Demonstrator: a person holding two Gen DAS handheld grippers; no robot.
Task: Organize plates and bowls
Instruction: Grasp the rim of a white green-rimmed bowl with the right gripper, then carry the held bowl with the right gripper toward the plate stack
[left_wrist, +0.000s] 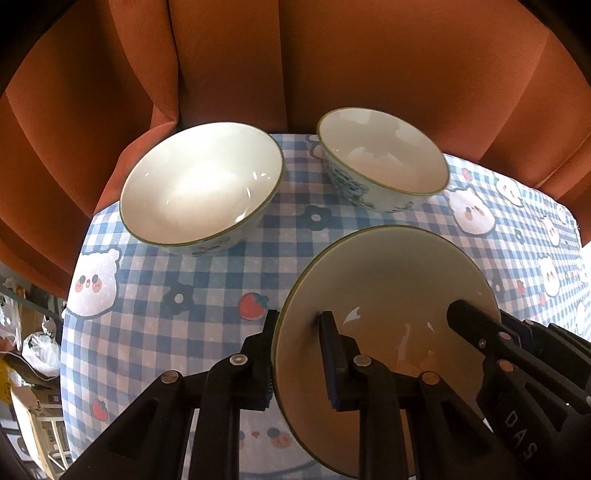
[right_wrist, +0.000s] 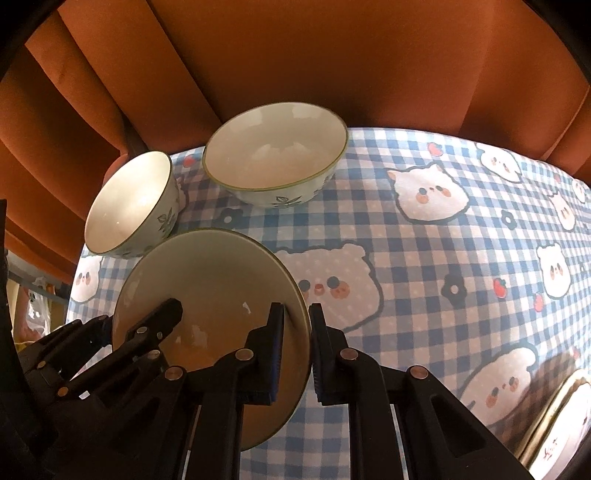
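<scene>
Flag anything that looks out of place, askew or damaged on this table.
Nothing spilled or broken. The plate is gripped at opposite rims by the left claw and right claw. Both bowls stand upright, empty.

Left gripper and right gripper both pointed steeply downward, jaws clamped, facing each other closely.
</scene>
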